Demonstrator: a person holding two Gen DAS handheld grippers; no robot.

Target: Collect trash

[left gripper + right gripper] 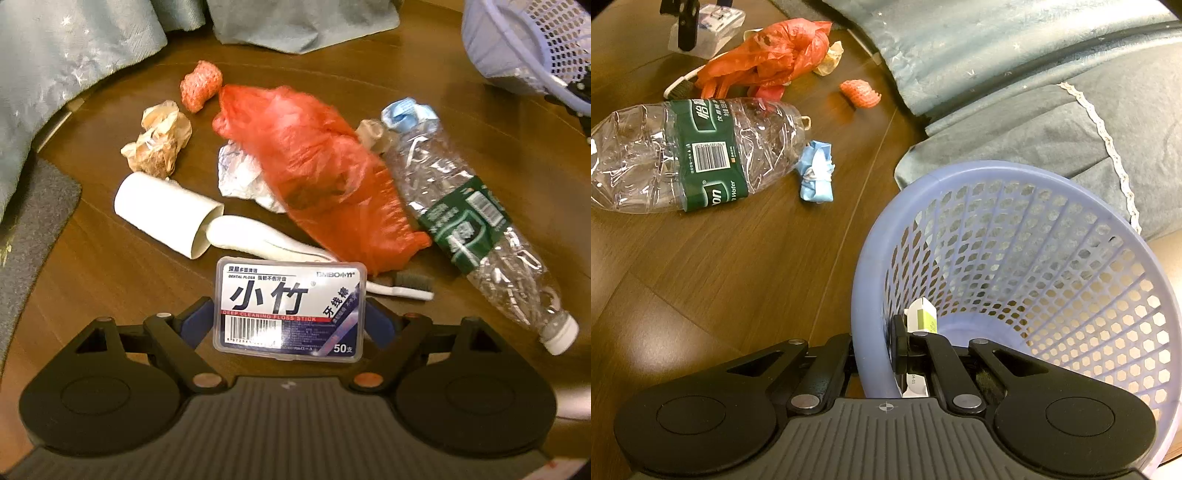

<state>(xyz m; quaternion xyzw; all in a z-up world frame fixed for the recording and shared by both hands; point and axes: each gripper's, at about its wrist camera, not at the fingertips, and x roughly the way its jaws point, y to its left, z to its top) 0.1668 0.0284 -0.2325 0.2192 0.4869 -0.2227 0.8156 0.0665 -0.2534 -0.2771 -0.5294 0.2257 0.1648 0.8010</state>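
Note:
A clear floss-stick box [290, 310] sits between the blue pads of my left gripper [290, 314], which touch its two short sides. Beyond it on the wooden floor lie a white toothbrush [399, 290], a red plastic bag [314, 166], a crushed water bottle [469, 221], a cardboard tube [166, 214], crumpled white paper [240, 173], a brownish wrapper [159, 144], an orange foam net [201, 85] and a blue mask wad [408, 114]. My right gripper [877, 350] is shut on the rim of the lilac mesh basket [1015, 177], which is tipped toward the camera. A small white-and-green carton [921, 317] lies inside.
Blue-grey bedding [55, 74] hangs down along the far and left side of the floor. A grey rug [29, 229] lies at the left. Bare wooden floor [720, 277] spreads between the basket and the bottle [683, 155].

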